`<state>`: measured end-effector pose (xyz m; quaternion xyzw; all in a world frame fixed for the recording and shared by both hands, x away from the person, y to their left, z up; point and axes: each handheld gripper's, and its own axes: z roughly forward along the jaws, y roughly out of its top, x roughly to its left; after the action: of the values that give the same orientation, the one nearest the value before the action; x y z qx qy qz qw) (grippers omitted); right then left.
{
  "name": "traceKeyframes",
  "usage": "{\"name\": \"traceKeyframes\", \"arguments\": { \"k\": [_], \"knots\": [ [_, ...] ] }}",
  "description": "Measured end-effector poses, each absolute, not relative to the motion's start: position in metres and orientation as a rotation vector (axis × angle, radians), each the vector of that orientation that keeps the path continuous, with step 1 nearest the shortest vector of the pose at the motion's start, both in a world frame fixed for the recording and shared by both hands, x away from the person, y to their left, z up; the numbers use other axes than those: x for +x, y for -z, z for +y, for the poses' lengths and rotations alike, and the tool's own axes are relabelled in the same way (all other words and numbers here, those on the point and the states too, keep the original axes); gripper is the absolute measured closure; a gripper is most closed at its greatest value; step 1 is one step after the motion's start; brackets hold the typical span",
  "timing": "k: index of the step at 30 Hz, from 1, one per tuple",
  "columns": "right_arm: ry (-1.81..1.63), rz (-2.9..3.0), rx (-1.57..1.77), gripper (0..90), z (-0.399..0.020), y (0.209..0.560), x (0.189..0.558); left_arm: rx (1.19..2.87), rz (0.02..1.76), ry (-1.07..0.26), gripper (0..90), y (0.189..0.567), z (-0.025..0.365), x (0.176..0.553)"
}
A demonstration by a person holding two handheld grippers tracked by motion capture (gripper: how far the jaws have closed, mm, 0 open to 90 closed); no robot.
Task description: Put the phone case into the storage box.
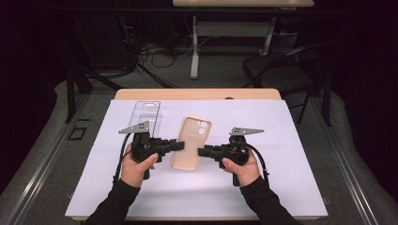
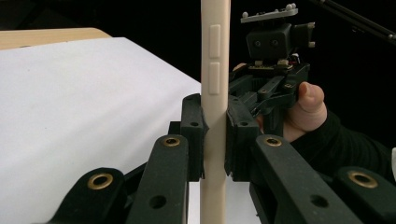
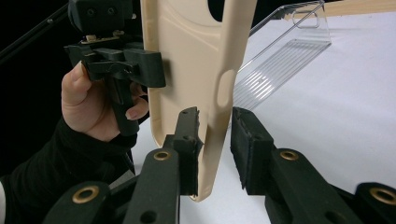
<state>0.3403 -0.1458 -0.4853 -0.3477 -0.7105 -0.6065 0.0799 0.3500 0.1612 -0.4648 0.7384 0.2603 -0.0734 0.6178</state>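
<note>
A beige phone case (image 1: 190, 140) is held over the white sheet between the two grippers. My left gripper (image 1: 179, 145) is shut on the case's left side. In the left gripper view its pads (image 2: 194, 135) press both faces of the case's edge (image 2: 215, 56), which carries two side buttons. My right gripper (image 1: 201, 151) comes in from the right. In the right gripper view its jaws (image 3: 215, 140) straddle the case's side wall (image 3: 196, 60): one pad lies against the inside, the other stands a small gap off. The left gripper (image 3: 156, 70) grips the far side.
A clear plastic package (image 1: 148, 115) lies on the white sheet (image 1: 263, 187) behind the left hand. The wooden table's far edge (image 1: 197, 93) borders dark floor with cables, a chair (image 1: 281, 70) and another table's legs.
</note>
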Motion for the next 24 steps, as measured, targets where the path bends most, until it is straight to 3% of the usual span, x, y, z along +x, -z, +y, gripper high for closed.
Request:
{"name": "traceKeyframes", "arguments": {
  "k": [24],
  "knots": [
    [1.828,-2.085,-1.050,79.2,-0.1457,0.4888,0.3410,1.695,0.593,0.187,80.7,0.4676,0.1572,0.3493]
  ]
}}
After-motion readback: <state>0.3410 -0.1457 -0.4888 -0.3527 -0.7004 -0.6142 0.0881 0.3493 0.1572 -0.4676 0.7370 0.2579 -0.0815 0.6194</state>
